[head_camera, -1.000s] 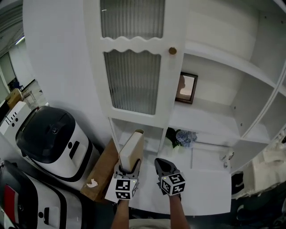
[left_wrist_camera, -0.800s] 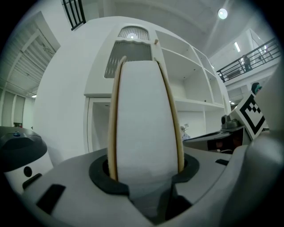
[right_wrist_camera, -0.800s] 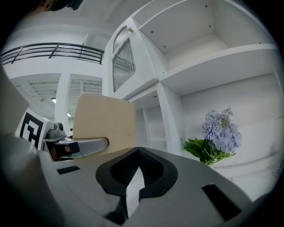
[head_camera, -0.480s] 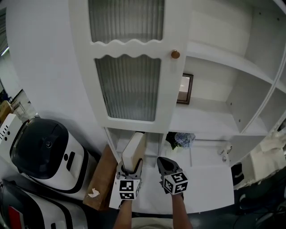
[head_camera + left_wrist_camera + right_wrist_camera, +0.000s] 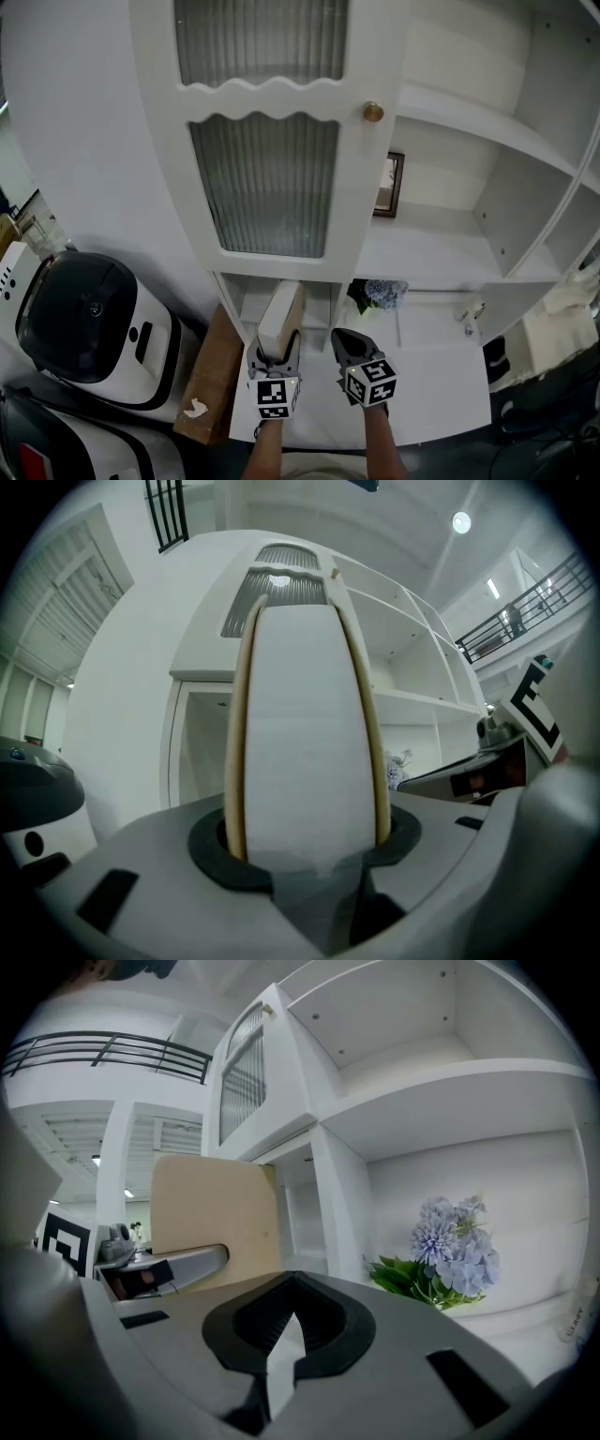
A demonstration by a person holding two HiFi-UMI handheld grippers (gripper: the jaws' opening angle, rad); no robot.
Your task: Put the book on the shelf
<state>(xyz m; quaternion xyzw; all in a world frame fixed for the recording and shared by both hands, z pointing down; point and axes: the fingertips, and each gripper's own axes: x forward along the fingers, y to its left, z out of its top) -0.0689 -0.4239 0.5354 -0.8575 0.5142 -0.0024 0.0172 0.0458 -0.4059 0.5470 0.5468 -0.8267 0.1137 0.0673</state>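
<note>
The book (image 5: 280, 319) has tan covers and a white page block. It stands upright in my left gripper (image 5: 273, 359), which is shut on its lower end. In the left gripper view the book's page edge (image 5: 305, 733) fills the middle between the pads of the left gripper (image 5: 305, 841). Its top reaches the low open compartment (image 5: 246, 300) of the white shelf unit (image 5: 441, 244). Beside it to the right, my right gripper (image 5: 349, 347) is shut and holds nothing. In the right gripper view the right gripper (image 5: 289, 1324) has its pads together, and the book's tan cover (image 5: 211, 1218) is at the left.
A ribbed-glass cabinet door (image 5: 267, 183) with a brass knob (image 5: 373, 112) hangs above the book. Blue flowers (image 5: 378, 292) and a framed picture (image 5: 391, 185) sit on shelves to the right. A brown box (image 5: 212, 370) and a white-and-black machine (image 5: 89, 323) stand at the left.
The view and both grippers have shifted closer to the cabinet. The book's top has moved up under the glass door, at the low compartment. Both grips are unchanged.
</note>
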